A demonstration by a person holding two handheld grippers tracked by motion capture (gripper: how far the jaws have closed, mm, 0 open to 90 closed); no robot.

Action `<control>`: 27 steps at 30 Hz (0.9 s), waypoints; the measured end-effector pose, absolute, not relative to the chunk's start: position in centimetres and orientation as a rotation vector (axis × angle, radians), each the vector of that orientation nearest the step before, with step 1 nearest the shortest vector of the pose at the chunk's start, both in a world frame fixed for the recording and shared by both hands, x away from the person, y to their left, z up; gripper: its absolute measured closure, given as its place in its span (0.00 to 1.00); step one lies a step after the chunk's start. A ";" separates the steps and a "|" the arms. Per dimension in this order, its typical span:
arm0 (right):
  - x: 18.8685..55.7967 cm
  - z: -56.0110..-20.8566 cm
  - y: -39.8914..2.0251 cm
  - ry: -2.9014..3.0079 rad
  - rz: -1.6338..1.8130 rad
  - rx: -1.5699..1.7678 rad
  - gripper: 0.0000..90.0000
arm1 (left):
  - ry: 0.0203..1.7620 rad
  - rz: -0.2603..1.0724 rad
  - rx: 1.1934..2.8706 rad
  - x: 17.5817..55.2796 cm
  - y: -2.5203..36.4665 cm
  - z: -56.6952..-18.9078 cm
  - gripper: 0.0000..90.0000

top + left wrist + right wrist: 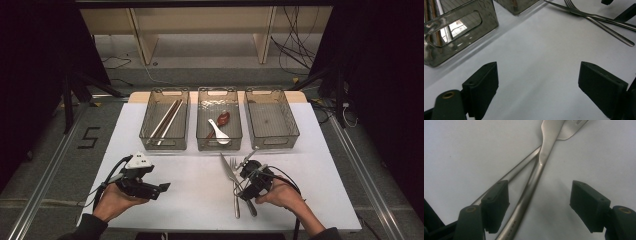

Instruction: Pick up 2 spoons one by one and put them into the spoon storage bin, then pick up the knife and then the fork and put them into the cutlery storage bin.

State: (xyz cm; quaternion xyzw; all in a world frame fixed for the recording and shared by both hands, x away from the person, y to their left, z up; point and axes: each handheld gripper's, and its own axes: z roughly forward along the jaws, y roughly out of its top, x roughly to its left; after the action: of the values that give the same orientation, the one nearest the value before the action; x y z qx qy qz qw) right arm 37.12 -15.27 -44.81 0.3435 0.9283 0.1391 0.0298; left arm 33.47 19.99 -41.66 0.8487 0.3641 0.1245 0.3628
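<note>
High view first, going left to right: the left gripper [162, 188] hangs over bare white table [200, 200] in the person's left hand [112, 202], jaws spread wide with nothing between them, which the left gripper view confirms.

Behind it sit three smoky see-through plastic bins in a row, each rectangular with cut-out handles. Left bin [165, 120] has a pair of long brown chopsticks [168, 119] lying lengthwise. Middle bin [218, 119] holds two spoons, a dark red one [220, 121] and a white one [219, 131], overlapping. Right bin [271, 119] looks empty as far as I can see.

On the table near the right bin's front edge lie one knife [226, 167] and one fork [234, 185], both shiny steel, crossed over each other. The right gripper [245, 165] is right on top of them, jaws released and wide. In the right gripper view the knife [534, 180] handle runs up between the two black pads, untouched, with the fork [571, 130] crossing under it and its handle passing behind one pad.
</note>
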 end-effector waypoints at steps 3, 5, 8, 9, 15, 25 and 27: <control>37.1 -45.0 -15.1 2.868 0.417 1.060 0.36 | 0.940 0.318 2.187 33.5 20.0 -41.7 0.18; 37.1 -45.1 -15.0 2.872 0.408 1.057 0.36 | 0.940 0.319 2.191 33.6 20.0 -41.7 0.18; 37.1 -45.2 -15.0 2.880 0.391 1.048 0.36 | 0.944 0.320 2.189 33.6 20.0 -41.7 0.18; 37.2 -45.3 -15.0 2.878 0.391 1.047 0.36 | 0.943 0.318 2.192 33.6 20.0 -41.8 0.18; 37.1 -45.5 -14.9 2.888 0.372 1.044 0.37 | 0.945 0.321 2.189 33.5 20.0 -41.8 0.18; 37.2 -45.8 -14.6 2.905 0.330 1.021 0.46 | 0.941 0.319 2.192 33.6 19.9 -41.8 0.18; 37.3 -45.8 -14.7 2.901 0.331 1.026 0.49 | 0.940 0.316 2.198 33.6 19.9 -41.8 0.18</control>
State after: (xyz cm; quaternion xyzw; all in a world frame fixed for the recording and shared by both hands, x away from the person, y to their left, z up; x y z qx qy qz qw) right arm 37.28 -14.68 -45.78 0.3315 0.9371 0.1069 0.0236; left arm 33.57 19.88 -41.81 0.8514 0.3642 0.1223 0.3571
